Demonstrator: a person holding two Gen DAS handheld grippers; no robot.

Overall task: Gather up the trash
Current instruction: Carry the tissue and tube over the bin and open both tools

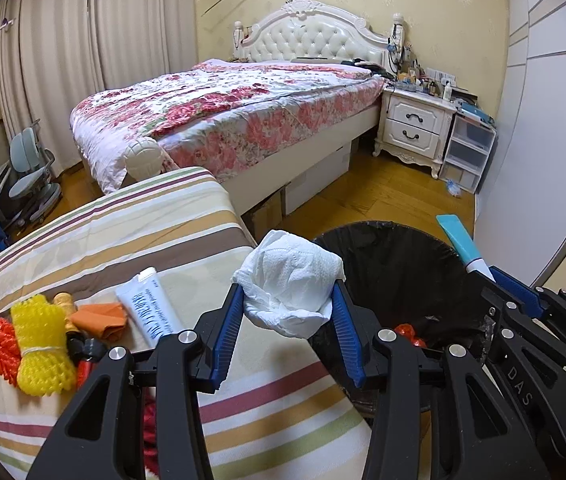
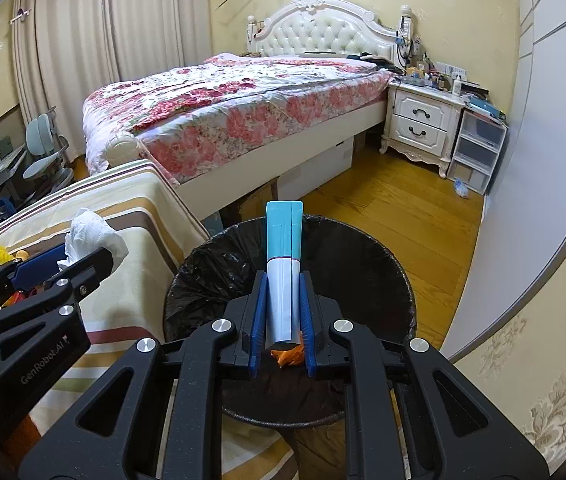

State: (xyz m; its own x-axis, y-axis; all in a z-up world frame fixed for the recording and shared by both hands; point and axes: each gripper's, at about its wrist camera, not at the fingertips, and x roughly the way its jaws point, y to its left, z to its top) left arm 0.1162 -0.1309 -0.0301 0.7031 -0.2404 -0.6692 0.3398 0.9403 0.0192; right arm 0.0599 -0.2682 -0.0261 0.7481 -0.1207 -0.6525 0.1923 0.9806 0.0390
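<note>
Both claws loaded, at the bin, nothing dropped yet.

L gripper (image 1: pixel 289 312) clamps a crumpled white tissue wad (image 1: pixel 291 280); jaws part-way, pads pressing its sides. R gripper (image 2: pixel 281 312) is pinched narrow on a flat teal/white tube (image 2: pixel 283 256), which stands upright between the pads over the black-lined trash bin (image 2: pixel 323 240). Tissue sits at the bin's near-left rim, w/ part of it over the striped bedding (image 1: pixel 103 232), so not clearly over the opening. Risk: release now and the wad could catch the rim or land back on the cover. Tube is long, could tip across the rim if let go off-centre. Grippers are close, so clash poss. Still on the bedding: white tube (image 1: pixel 149 308), yellow net (image 1: pixel 41 340), orange net (image 1: pixel 1 344), orange scrap (image 1: pixel 101 316).
</note>
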